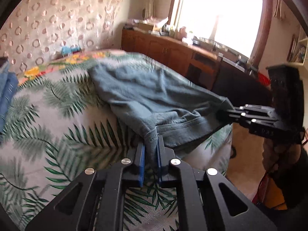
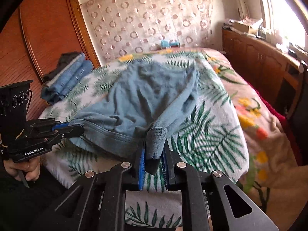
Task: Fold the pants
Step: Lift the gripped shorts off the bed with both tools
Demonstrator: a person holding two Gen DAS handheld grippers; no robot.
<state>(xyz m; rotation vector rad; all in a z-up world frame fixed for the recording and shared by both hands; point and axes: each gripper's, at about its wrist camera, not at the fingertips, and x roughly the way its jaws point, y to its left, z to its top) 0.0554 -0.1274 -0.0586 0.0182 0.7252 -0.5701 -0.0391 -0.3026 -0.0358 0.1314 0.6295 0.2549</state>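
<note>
Blue-grey pants [image 1: 146, 88] [image 2: 146, 92] lie rumpled on a bed with a palm-leaf sheet [image 1: 48, 115] [image 2: 211, 125]. Their near edge is lifted off the sheet and stretched between both grippers. My left gripper [image 1: 151, 148] is shut on a bunched corner of the stitched band, with cloth filling the gap between its blue pads. From the right wrist view, the left gripper [image 2: 77, 128] pinches the band's left end. My right gripper [image 2: 154, 151] is shut on the other corner, a folded wad of fabric. It appears at the right of the left wrist view [image 1: 223, 114], clamped on the cloth.
A stack of folded blue clothes [image 2: 71, 77] [image 1: 7, 84] sits at the bed's far left, beside a wooden wardrobe [image 2: 48, 28]. A cluttered wooden cabinet [image 1: 163, 48] runs under the bright window on the right. A hand [image 2: 23, 167] holds the left gripper's handle.
</note>
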